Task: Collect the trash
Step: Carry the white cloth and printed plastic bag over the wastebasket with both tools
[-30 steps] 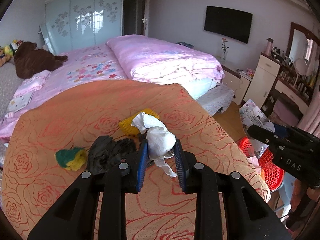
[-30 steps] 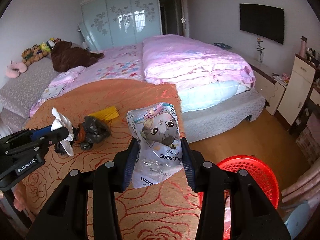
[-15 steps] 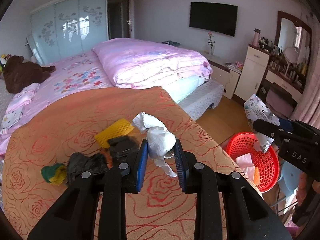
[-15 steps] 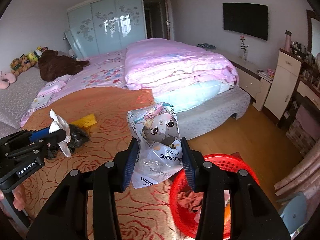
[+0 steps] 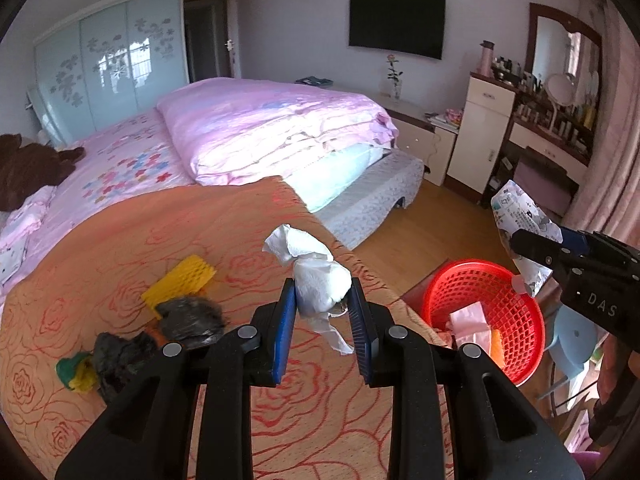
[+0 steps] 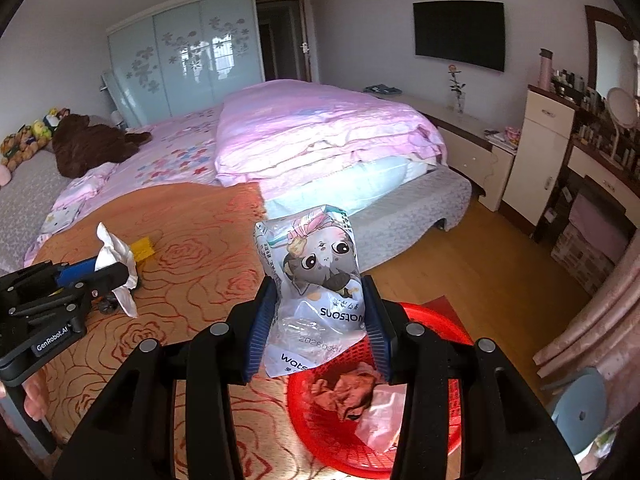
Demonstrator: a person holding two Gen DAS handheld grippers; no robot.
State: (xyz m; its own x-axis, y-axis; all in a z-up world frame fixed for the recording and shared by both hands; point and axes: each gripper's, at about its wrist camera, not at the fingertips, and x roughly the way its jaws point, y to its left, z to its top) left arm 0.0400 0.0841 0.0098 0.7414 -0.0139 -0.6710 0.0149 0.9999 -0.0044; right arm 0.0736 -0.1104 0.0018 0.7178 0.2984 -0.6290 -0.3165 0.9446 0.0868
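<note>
My left gripper point(image 5: 323, 300) is clamped on a wad of white tissue point(image 5: 320, 285) above the orange blanket point(image 5: 120, 240); my right gripper point(image 6: 320, 314) pinches a cat-print plastic bag point(image 6: 316, 280) over the red basket's point(image 6: 436, 316) near rim. Released here, the light bag could drift onto the floor (the tissue isn't above the basket at all). Since the earlier frame both hands have swung toward the basket.

Left gripper point(image 5: 323, 307) and right gripper point(image 6: 320, 316) both clamped.

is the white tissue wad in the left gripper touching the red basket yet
Apart. In the left wrist view the tissue wad sits clamped in the left gripper over the orange bedspread, with the red basket clearly off to the side.
</note>
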